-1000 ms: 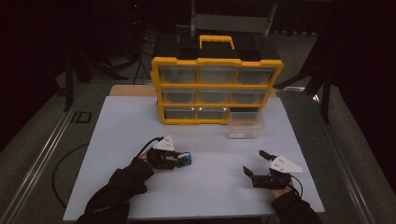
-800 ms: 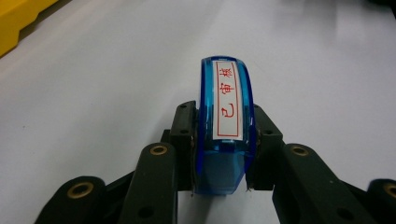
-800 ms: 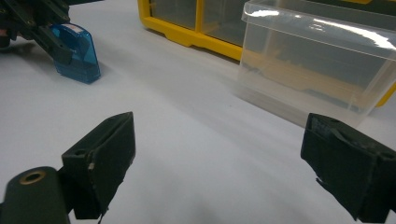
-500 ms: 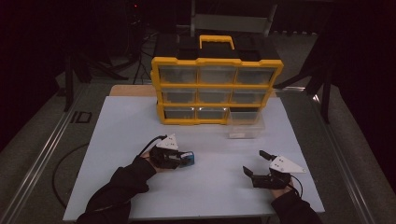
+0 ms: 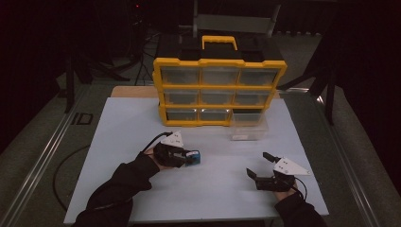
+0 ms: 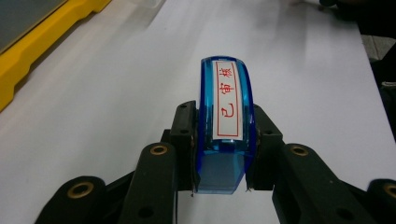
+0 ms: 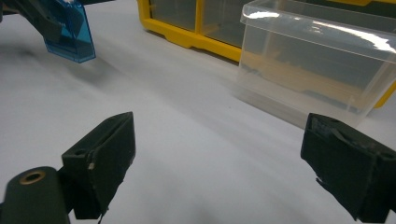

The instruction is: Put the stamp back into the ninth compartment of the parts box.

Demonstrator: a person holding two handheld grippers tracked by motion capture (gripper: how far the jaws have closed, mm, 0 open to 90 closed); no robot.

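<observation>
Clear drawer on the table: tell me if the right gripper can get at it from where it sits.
Probably yes. The right gripper has its jaws open, with only bare white table between it and the clear drawer. The left gripper, shut on the blue stamp, is off to the side.

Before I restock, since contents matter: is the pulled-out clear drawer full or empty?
Cannot tell: the clear drawer sits on the table, its see-through walls blurred.

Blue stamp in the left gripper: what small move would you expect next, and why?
Probably a short carry toward the clear plastic bin pulled out in front of the yellow organizer. The left gripper is shut on the blue stamp, which hangs above the white table, and the bin stands open-topped. The right gripper rests open, holding nothing.
</observation>
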